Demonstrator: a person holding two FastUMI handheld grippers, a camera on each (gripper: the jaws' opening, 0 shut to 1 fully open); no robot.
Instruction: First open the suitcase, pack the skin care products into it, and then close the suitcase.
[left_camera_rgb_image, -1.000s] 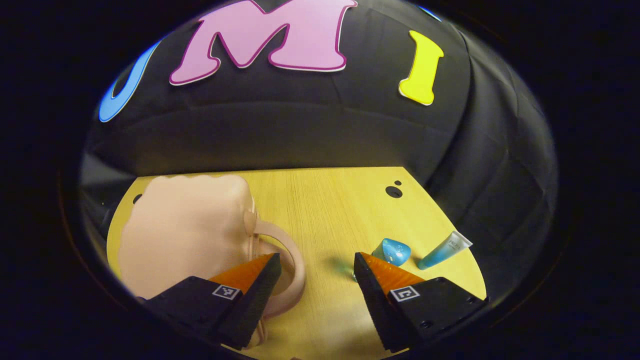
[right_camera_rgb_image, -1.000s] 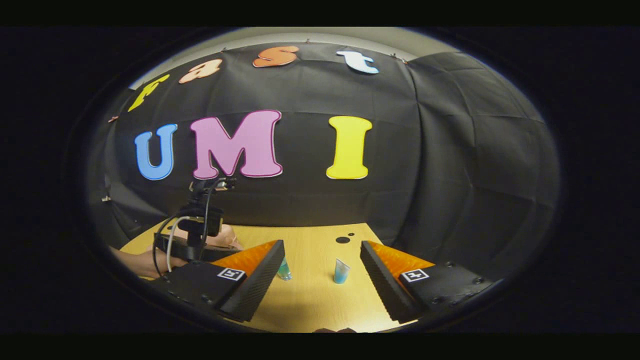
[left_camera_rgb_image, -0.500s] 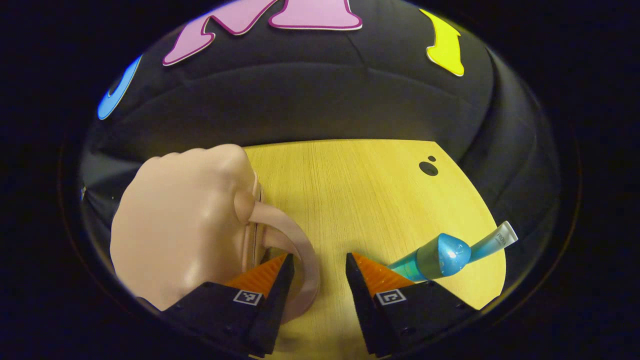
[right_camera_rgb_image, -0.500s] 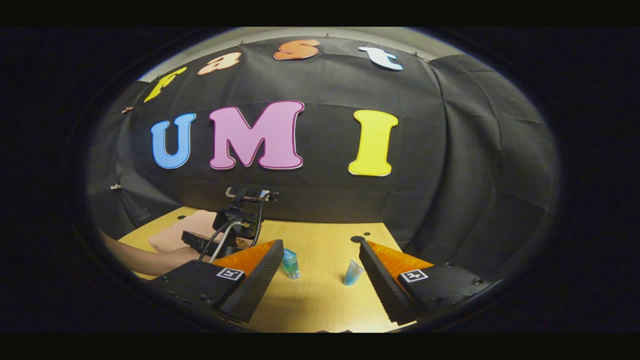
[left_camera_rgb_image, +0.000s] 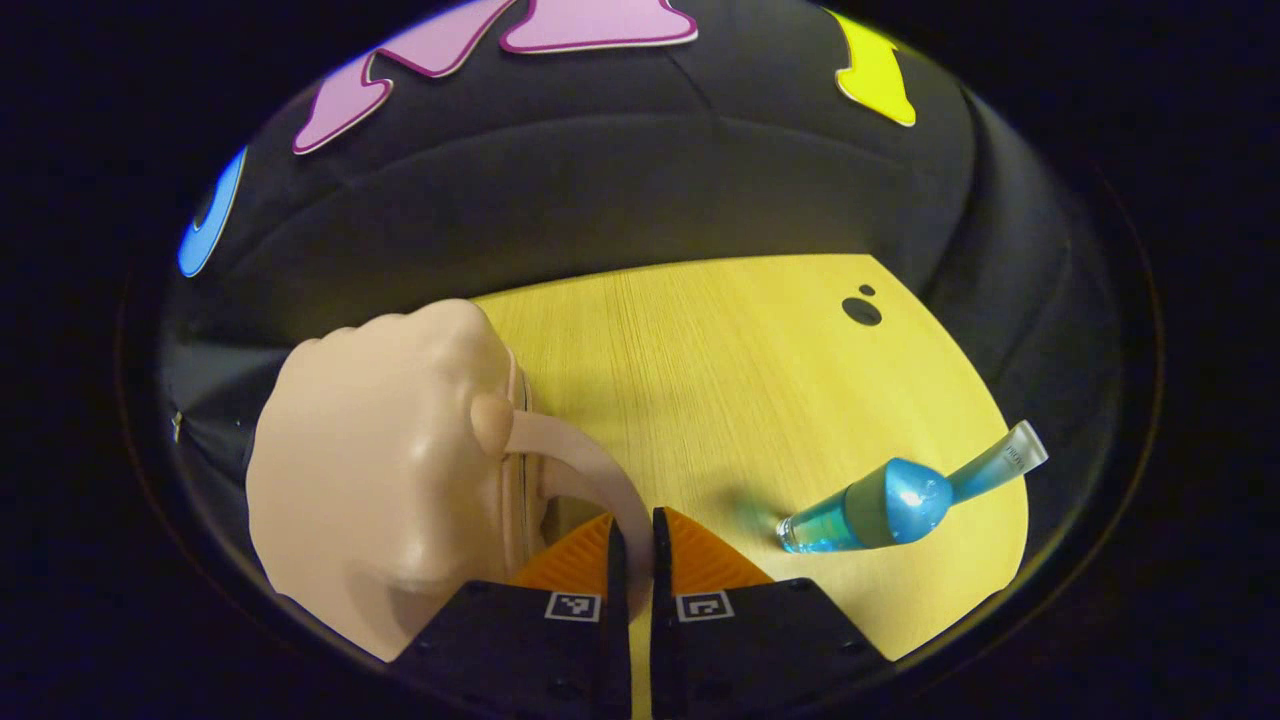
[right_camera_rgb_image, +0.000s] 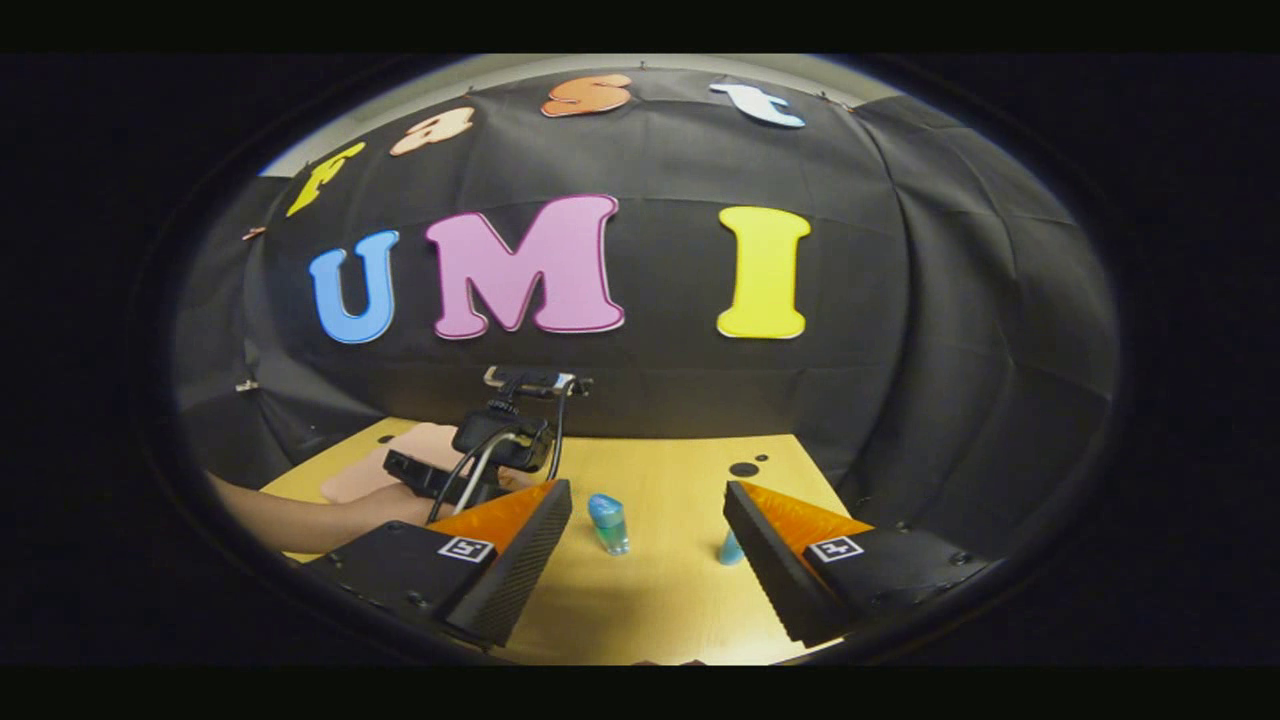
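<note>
In the left gripper view, we see the left claw (left_camera_rgb_image: 631, 535) at the bottom centre with its 2 fingers drawn together on the curved handle (left_camera_rgb_image: 590, 470) of the pale pink suitcase (left_camera_rgb_image: 380, 470); the handle's arc runs down between the fingertips, so the claw is clamped on it. The suitcase lies closed on the wooden worktop (left_camera_rgb_image: 720, 380), to the left of the claw, its rounded shell bulging toward the camera and hiding the worktop behind it. To the right of the claw stands a blue bottle (left_camera_rgb_image: 860, 510) with a rounded cap, and just behind it lies a blue tube (left_camera_rgb_image: 1000, 465) with a white end, partly covered by the bottle from this angle. We cannot tell whether the 2 touch. 2 dark round holes (left_camera_rgb_image: 861, 310) sit in the worktop farther back, near the cloth wall.

In the right gripper view, we see the right claw (right_camera_rgb_image: 648, 495) with its 2 fingers spread wide apart, holding nothing, hovering above the worktop (right_camera_rgb_image: 660, 600). Between the fingers, farther off, stands the blue bottle (right_camera_rgb_image: 607, 522), upright. The tube (right_camera_rgb_image: 731, 548) is just beside the right finger, which hides part of it. To the left, the other gripper (right_camera_rgb_image: 480, 450) with its cables and the forearm (right_camera_rgb_image: 300, 520) holding it block much of the pink suitcase (right_camera_rgb_image: 385, 470).
</note>
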